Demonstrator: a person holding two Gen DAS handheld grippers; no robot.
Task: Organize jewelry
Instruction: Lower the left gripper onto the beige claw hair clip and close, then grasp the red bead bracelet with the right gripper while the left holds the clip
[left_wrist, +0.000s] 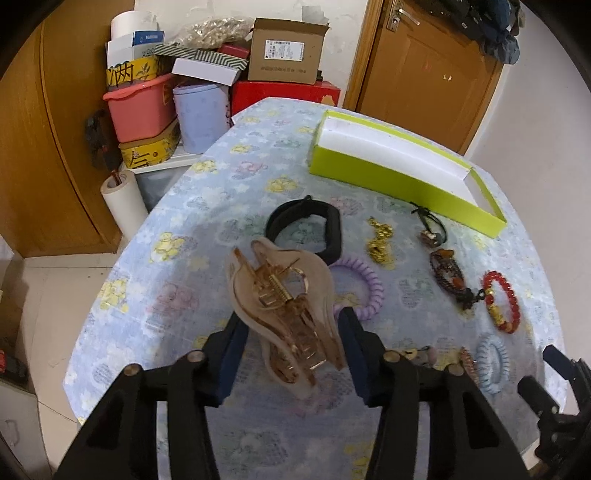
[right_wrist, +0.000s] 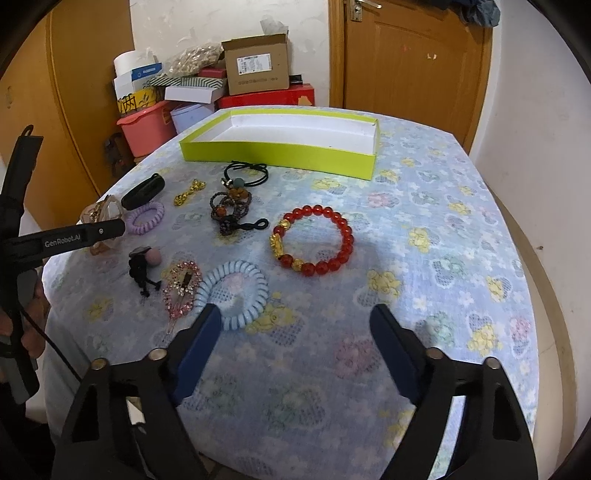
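My left gripper (left_wrist: 291, 325) is shut on a translucent beige hair claw (left_wrist: 284, 299) and holds it above the table; the claw also shows in the right wrist view (right_wrist: 101, 212). The lime-green box (left_wrist: 406, 177) with a white inside stands empty at the back of the table, also in the right wrist view (right_wrist: 280, 153). My right gripper (right_wrist: 295, 325) is open and empty, low over the flowered cloth. A red bead bracelet (right_wrist: 314, 240), a light blue coil hair tie (right_wrist: 236, 291), a purple coil tie (right_wrist: 146, 218) and a pink rhinestone clip (right_wrist: 181, 288) lie ahead of it.
A black band (left_wrist: 306, 225), a gold chain (left_wrist: 380, 240), a brown braided bracelet (left_wrist: 447, 273) and a black cord (right_wrist: 245, 171) lie on the cloth. Stacked boxes and bins (left_wrist: 184, 92) stand behind the table's left. A wooden door (right_wrist: 413, 55) is behind.
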